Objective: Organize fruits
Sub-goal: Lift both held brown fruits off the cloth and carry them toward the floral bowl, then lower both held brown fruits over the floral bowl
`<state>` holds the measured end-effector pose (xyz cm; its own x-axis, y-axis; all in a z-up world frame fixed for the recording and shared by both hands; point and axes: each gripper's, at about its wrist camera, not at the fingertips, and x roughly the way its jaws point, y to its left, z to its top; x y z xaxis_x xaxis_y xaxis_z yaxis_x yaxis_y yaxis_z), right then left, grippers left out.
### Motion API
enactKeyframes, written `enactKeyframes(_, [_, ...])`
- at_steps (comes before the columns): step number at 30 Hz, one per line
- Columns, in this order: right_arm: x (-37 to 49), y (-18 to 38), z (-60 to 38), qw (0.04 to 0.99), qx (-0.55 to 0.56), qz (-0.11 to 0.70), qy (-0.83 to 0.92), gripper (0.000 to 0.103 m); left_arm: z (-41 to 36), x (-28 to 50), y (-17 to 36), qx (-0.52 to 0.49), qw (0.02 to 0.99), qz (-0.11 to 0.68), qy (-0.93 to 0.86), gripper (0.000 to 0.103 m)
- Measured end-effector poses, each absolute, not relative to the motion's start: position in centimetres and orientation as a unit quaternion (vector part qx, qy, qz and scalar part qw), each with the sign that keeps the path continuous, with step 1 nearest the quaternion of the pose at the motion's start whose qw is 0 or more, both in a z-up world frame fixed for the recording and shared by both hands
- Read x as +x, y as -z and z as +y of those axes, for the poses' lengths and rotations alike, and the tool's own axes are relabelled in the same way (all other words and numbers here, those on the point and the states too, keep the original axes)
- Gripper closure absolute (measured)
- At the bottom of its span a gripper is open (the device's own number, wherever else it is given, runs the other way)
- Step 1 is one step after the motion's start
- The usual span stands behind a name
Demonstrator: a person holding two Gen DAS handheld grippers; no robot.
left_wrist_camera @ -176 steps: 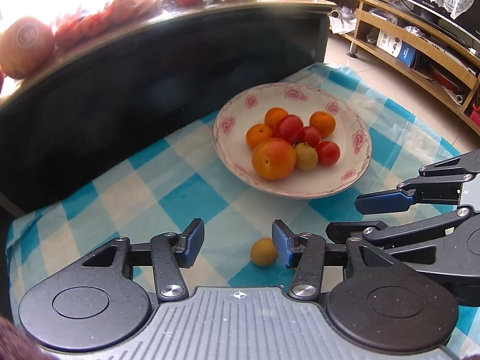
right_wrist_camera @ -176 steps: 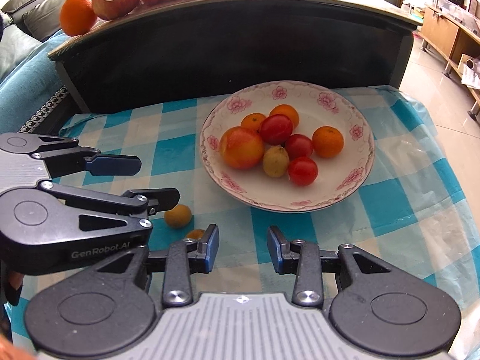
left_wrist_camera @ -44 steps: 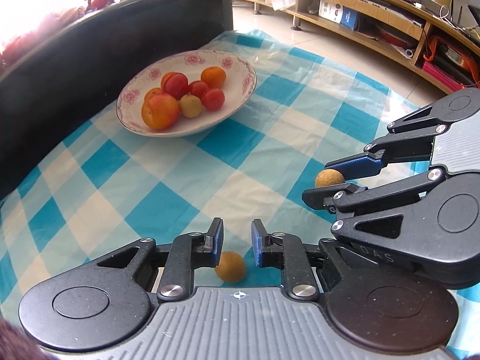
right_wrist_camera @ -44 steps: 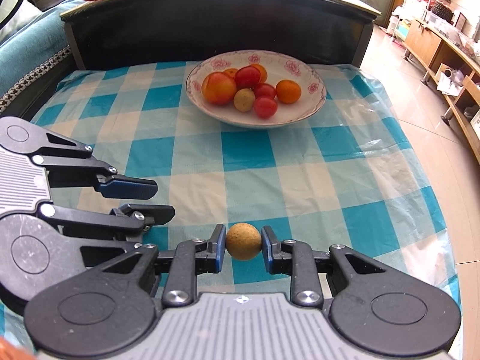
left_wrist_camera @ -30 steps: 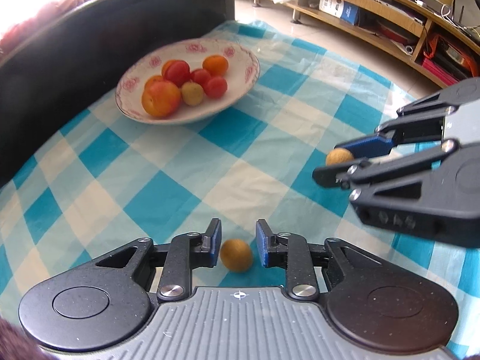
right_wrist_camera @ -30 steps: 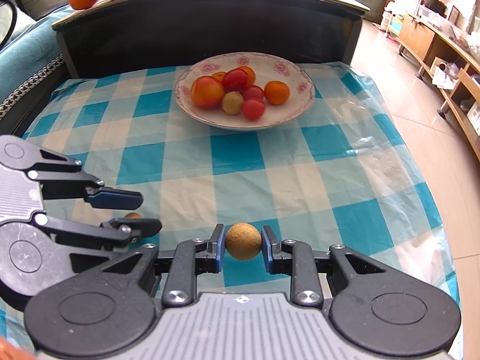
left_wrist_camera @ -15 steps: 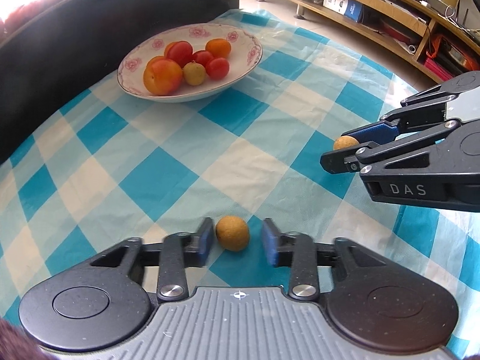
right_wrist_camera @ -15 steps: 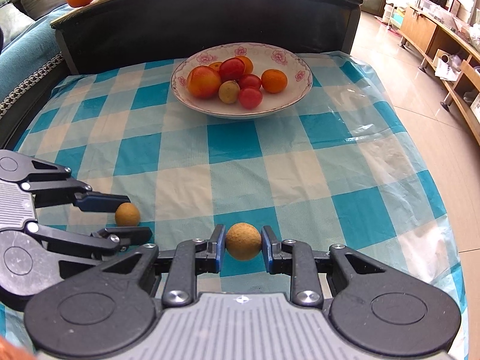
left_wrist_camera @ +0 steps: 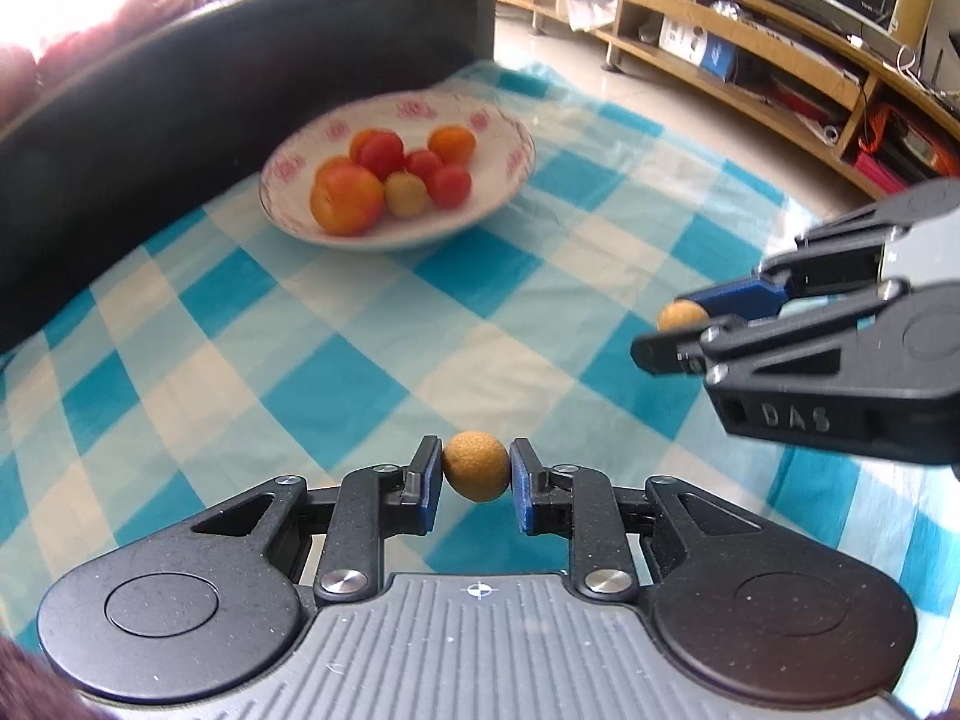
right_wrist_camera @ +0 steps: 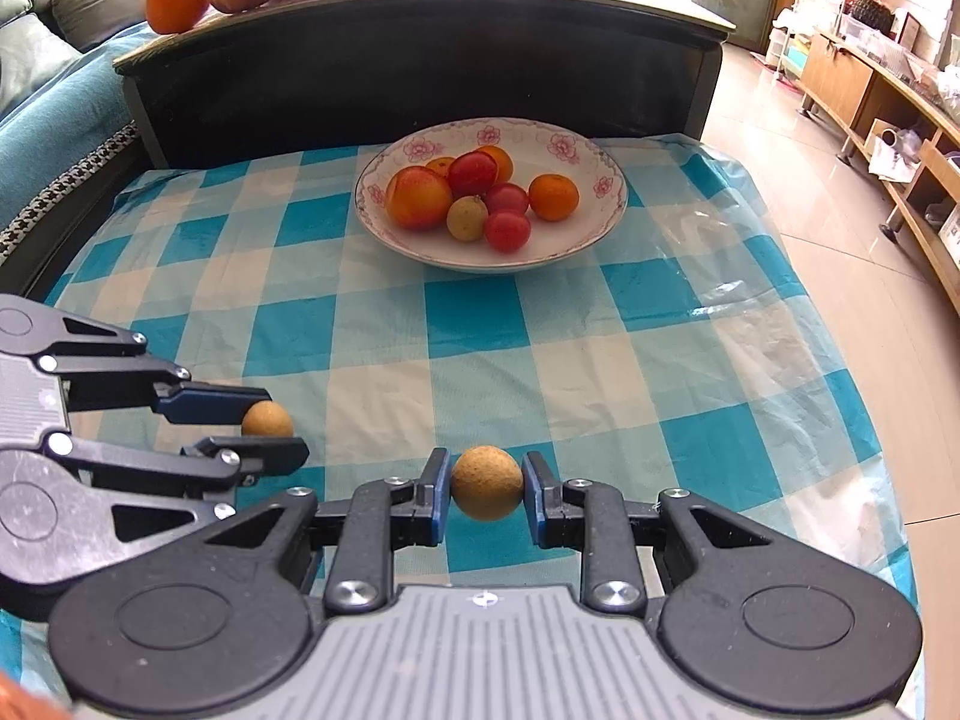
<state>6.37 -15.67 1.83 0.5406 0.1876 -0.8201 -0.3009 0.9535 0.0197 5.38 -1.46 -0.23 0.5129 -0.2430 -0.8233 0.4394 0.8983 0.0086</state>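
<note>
We note the left gripper [left_wrist_camera: 477,474] clamped on one small tan fruit [left_wrist_camera: 476,465]; the right gripper [right_wrist_camera: 486,483] likewise pinches a second tan fruit [right_wrist_camera: 486,482]. The bowl [right_wrist_camera: 576,147] of fruit lies ahead across the checked cloth [right_wrist_camera: 480,312], well apart; the right one looks squarer to it.

Low table under a blue-and-white checked plastic tablecloth [right_wrist_camera: 480,324], white shallow bowl with pink flower rim [right_wrist_camera: 591,162] standing on its far half, holding fruit
</note>
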Motion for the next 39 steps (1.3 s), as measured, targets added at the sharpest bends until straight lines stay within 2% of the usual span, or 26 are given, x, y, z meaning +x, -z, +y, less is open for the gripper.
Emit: enactKeyframes(39, [16.1, -4.8, -14.3, 0.891, -0.057, 0.427, -0.141, 0.073, -1.8, 14.6, -2.8, 0.101, 0.889, 0.409, 0.177, 0.073])
